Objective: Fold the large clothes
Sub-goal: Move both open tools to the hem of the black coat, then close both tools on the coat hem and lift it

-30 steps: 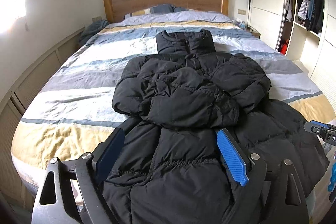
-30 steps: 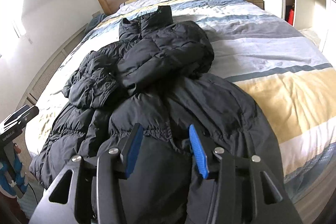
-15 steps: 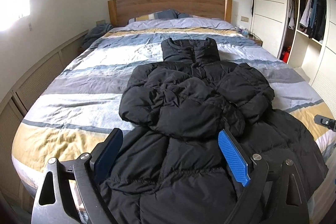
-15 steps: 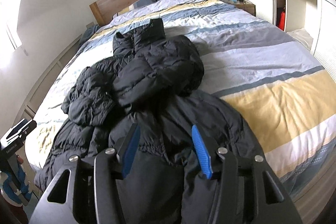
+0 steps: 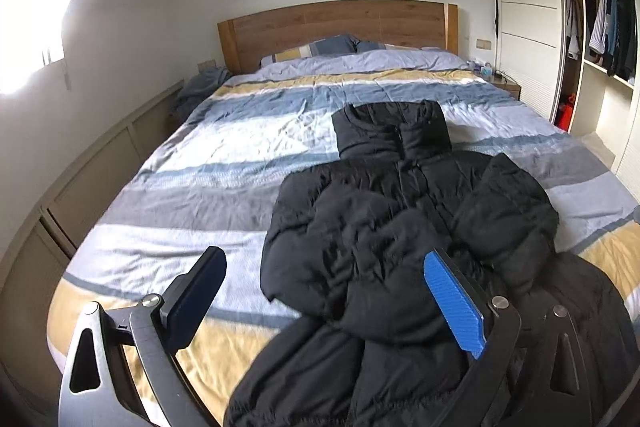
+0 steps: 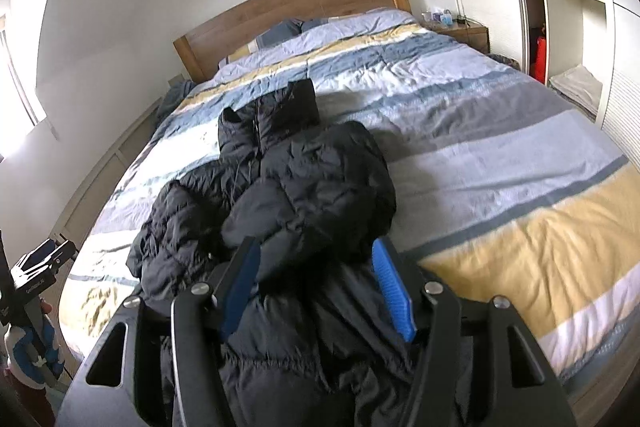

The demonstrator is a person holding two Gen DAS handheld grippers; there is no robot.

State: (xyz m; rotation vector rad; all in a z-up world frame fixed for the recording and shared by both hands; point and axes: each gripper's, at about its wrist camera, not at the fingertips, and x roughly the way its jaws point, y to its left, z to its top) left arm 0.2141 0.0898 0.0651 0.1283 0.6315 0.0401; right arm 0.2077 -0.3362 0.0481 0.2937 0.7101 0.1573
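Observation:
A black puffer jacket lies face up on the striped bed, collar toward the headboard, both sleeves folded across its chest. It also shows in the right wrist view. My left gripper is open and empty, hovering above the jacket's lower left part and the bed's left side. My right gripper is open and empty, raised over the jacket's lower right part, with the hem hanging over the bed's foot below it.
The bed has a wooden headboard and pillows. An open wardrobe with hanging clothes stands at the right. A nightstand holds small items. A phone on a stand is left of the bed's foot.
Both grippers have risen and pulled back from the jacket's lower part. The left one has shifted left. The jacket has not moved.

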